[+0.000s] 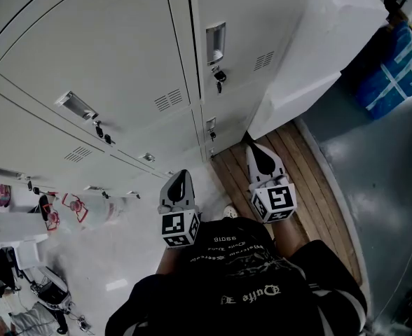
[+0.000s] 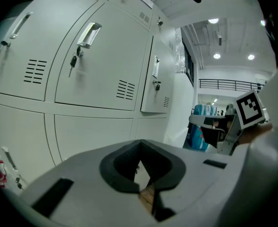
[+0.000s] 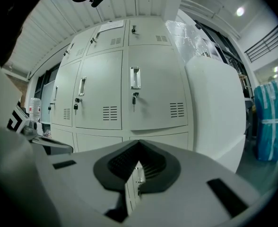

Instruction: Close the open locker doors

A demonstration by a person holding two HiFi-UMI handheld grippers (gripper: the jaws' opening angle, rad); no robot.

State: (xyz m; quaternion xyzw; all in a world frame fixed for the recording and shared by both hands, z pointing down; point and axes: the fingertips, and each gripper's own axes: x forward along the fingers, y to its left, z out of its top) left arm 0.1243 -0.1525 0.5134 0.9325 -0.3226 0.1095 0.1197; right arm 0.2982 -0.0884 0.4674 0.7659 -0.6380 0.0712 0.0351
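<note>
At the far left of the head view, we see clutter on the pale floor (image 1: 122,254): a white box (image 1: 6,228) and some red-and-white items (image 1: 71,207) too small to identify. Above them, a bank of grey-white lockers (image 1: 87,40) fills the top left. Each door has a recessed handle, a vent grille and a key in its lock. No door stands wide open in any view.

The left gripper (image 1: 181,178) is held out near the lower lockers, above the pale floor. In its own view its jaws are together with nothing between them. Just to its right, the right gripper (image 1: 256,152) points at the foot of the last locker column. Its jaws are likewise closed on nothing. Both are held out in front of the person's dark printed shirt (image 1: 241,292).

The rightmost door (image 1: 251,26) has a key (image 1: 220,78) hanging below its handle (image 1: 216,42). In the right gripper view its lower edge throws a shadow, and we cannot tell whether it sits fully flush.

Below it, a strip of wooden boards (image 1: 300,187) runs along the base of the lockers. Right of the lockers, touching their end, stands a large white wrapped block (image 1: 318,54). Beyond the boards the floor turns to smooth grey (image 1: 381,187), where a blue wrapped bundle (image 1: 395,72) stands at the upper right. The left gripper view shows ceiling lights (image 2: 216,56) and a railing (image 2: 229,83) deeper in the room.
</note>
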